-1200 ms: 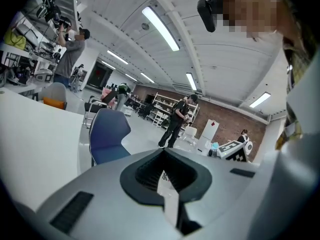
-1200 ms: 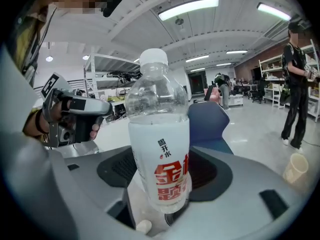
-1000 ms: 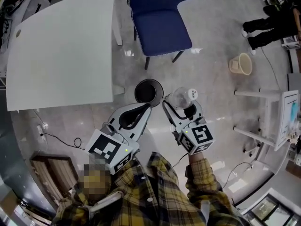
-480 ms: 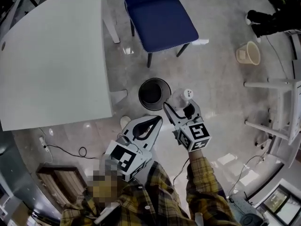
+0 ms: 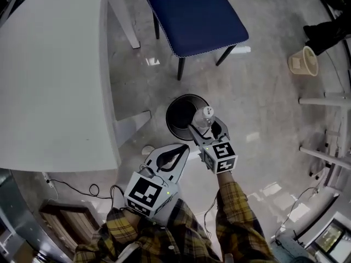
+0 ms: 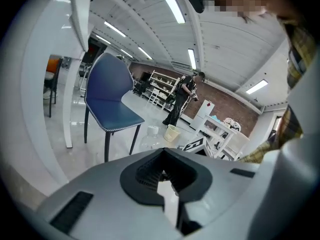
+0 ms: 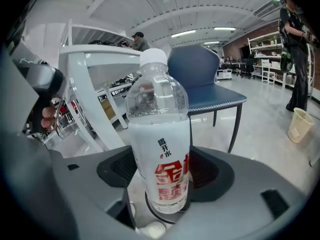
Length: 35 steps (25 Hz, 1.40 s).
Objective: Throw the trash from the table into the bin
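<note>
Head view counts one clear bottle (image 5: 207,115), one black round bin (image 5: 175,111), one blue chair (image 5: 197,15), one white bench (image 5: 49,75), one beige basket (image 5: 303,63) and two hand-held grippers, each with a marker cube.

The right hand-held gripper (image 5: 204,124) has its jaws spread wide and clamped on the sides of the bottle. In the right gripper view the bottle (image 7: 159,149) stands upright between the dark pads of that hand-held gripper (image 7: 162,158). It has a white cap and a white label with red characters. From above, the bottle lies over the right part of the bin's open mouth.

The left hand-held gripper (image 5: 185,147) hangs just beside the right one, nearer the person, with its tips pressed together. The left gripper view shows its jaws (image 6: 162,150) meeting at the front with nothing held between them.

The bin stands on a glossy grey floor (image 5: 263,108), near the bench's corner leg and in front of the chair. The basket sits well apart, to the right. A black cable (image 5: 93,190) trails over the floor under the bench edge. White frames (image 5: 323,147) line the right side, and the gripper views show a long lit hall, shelving and a standing person (image 7: 295,39).
</note>
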Each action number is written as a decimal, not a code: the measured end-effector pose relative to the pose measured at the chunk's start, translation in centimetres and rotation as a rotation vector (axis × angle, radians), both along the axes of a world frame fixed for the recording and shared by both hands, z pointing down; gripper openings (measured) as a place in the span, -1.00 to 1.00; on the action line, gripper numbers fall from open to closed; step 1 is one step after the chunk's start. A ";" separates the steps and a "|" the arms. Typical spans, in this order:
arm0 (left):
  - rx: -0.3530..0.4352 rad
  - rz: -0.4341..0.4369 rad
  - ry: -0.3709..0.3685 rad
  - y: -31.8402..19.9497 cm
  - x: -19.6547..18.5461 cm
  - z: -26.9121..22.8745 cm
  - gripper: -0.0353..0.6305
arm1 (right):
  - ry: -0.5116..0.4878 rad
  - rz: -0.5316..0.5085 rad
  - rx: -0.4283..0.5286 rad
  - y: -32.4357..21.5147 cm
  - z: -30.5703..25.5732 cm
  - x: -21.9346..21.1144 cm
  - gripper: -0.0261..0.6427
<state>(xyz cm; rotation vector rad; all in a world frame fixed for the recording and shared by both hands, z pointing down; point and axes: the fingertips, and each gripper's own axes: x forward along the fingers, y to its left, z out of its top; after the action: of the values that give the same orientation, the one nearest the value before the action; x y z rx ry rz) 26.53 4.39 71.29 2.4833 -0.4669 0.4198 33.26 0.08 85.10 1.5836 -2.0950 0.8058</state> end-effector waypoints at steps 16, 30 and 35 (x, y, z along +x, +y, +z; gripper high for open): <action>0.022 0.083 -0.009 0.6 0.8 11.0 -0.88 | 0.015 0.013 -0.263 -0.2 24.0 0.7 -0.04; -0.045 0.050 0.010 2.2 0.9 -4.1 -0.88 | -0.049 0.065 -0.315 4.1 7.6 0.4 -0.02; -0.049 0.039 0.034 1.3 0.7 -13.0 -0.88 | -0.054 0.060 -0.297 4.1 -2.4 -0.1 -0.02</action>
<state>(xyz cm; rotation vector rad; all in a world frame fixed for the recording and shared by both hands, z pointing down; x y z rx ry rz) 27.26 5.68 58.33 2.4520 -0.3905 0.3997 33.13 4.16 82.71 1.4826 -1.8666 1.1332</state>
